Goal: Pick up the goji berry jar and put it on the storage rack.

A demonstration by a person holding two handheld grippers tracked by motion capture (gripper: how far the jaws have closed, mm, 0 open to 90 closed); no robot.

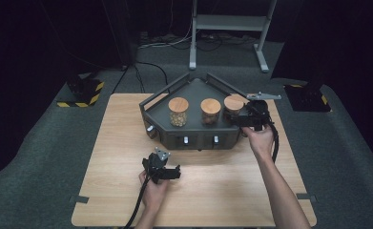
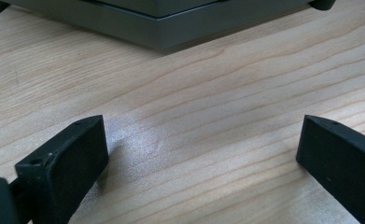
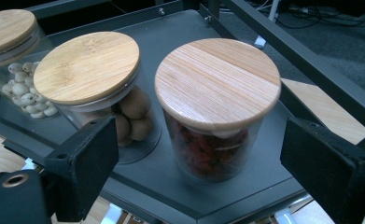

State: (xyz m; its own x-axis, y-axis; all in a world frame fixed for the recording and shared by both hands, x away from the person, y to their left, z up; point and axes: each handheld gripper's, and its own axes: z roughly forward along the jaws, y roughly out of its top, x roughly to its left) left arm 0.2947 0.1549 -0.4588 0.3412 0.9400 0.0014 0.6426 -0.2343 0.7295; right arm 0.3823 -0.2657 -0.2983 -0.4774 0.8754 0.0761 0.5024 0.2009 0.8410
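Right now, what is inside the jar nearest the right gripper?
Through the glass of the jar, small dark red pieces show, like dried berries, filling much of it. The wooden lid covers the top, so the upper layer is hidden. The right gripper stands open before it.

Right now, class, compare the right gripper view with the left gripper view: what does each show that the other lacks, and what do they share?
Right gripper view: three lidded glass jars, the red-filled jar between the open fingers of the right gripper, a jar of brown balls and a jar of pale beads beside it.
Left gripper view: the left gripper open over bare wooden tabletop.
Both: the dark grey tray.
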